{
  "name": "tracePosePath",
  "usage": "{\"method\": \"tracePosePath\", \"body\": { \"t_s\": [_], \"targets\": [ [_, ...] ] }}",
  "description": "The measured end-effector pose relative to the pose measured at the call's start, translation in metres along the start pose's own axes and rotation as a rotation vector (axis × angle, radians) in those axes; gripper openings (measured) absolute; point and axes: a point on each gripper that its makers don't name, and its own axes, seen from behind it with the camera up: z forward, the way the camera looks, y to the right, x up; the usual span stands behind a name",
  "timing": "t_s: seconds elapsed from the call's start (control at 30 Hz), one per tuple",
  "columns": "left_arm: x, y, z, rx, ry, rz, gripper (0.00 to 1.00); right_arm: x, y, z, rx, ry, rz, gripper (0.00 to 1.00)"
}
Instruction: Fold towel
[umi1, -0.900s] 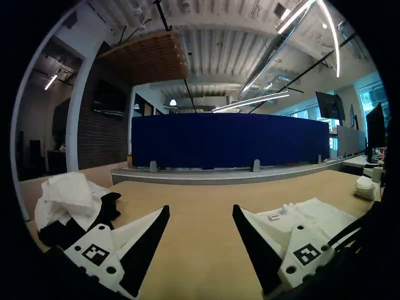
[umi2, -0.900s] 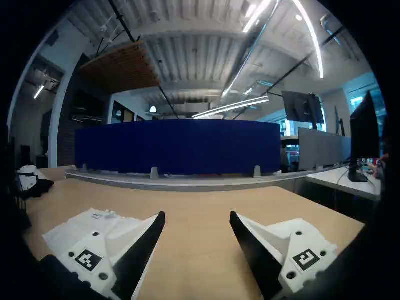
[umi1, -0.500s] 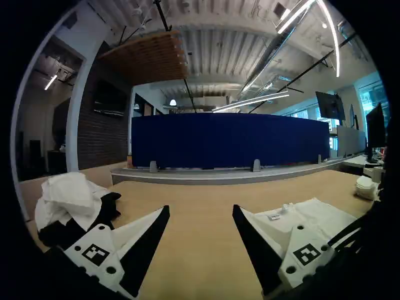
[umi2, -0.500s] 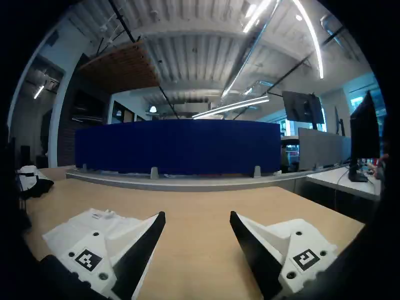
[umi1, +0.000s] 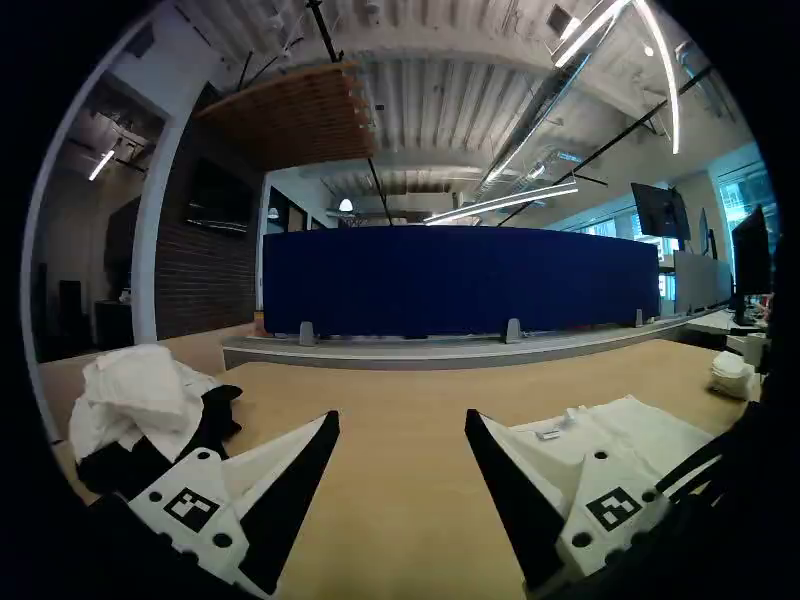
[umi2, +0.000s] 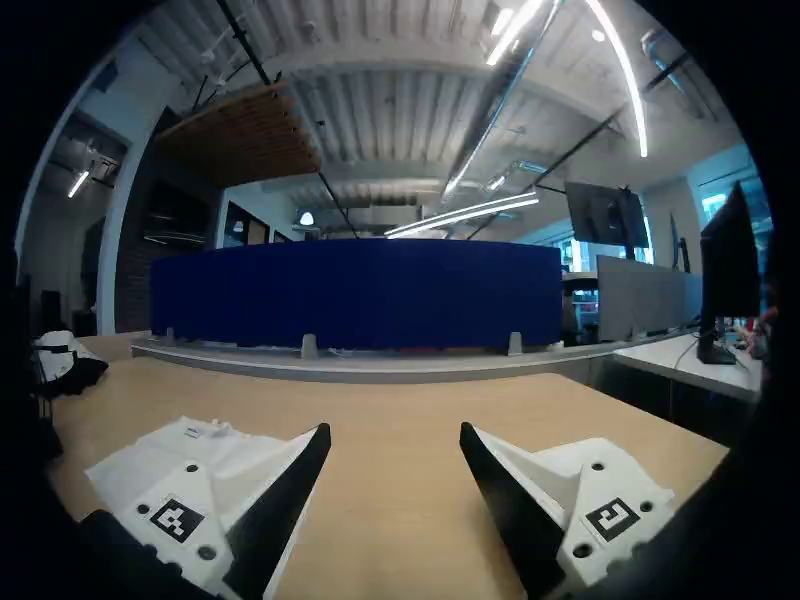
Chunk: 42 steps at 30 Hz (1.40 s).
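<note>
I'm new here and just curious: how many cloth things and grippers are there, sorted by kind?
Flat white towel: 1
White cloth heaps: 2, the left heap and the small right heap
Grippers: 2, the left gripper and the right gripper
Total: 5

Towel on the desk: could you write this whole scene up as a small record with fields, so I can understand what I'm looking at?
surface: wooden table
task item: white towel, lying flat on the table, not gripped
tool one: left gripper, open, holding nothing, low over the table
tool two: right gripper, open, holding nothing
other cloth: heap of white and black cloth at the table's left side
backdrop: blue partition along the table's far edge
</note>
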Motion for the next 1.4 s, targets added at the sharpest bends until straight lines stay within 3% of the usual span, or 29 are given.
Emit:
{"method": "tracePosePath", "body": {
  "t_s": [0.2, 0.3, 0.5, 0.7, 0.8, 1.0, 1.4],
  "targets": [
    [0.001, 0.001, 0.003, -0.016, -0.004, 0.001, 0.93, -0.002, -0.001, -0.001, 0.010, -0.013, -0.002, 1.00],
    [0.004, -0.002, 0.004, 0.000, -0.012, 0.008, 0.93, 0.016, -0.003, -0.002, 0.017, -0.012, -0.007, 1.00],
    [0.043, 0.014, 0.003, -0.037, -0.023, 0.030, 0.93, 0.065, -0.006, 0.000, 0.045, -0.006, -0.019, 1.00],
    [0.079, 0.025, 0.005, -0.083, -0.094, 0.056, 0.93, 0.094, -0.019, -0.002, 0.111, -0.066, -0.033, 1.00],
    [0.094, 0.037, 0.004, -0.132, -0.130, 0.072, 0.94, 0.099, -0.022, -0.004, 0.130, -0.114, -0.048, 1.00],
    [0.114, 0.056, -0.001, -0.207, -0.205, 0.118, 0.94, 0.123, -0.023, -0.007, 0.129, -0.139, -0.041, 1.00],
    [0.135, 0.077, -0.013, -0.270, -0.273, 0.223, 0.94, 0.151, -0.040, -0.018, 0.185, -0.175, -0.067, 1.00]
  ]
}}
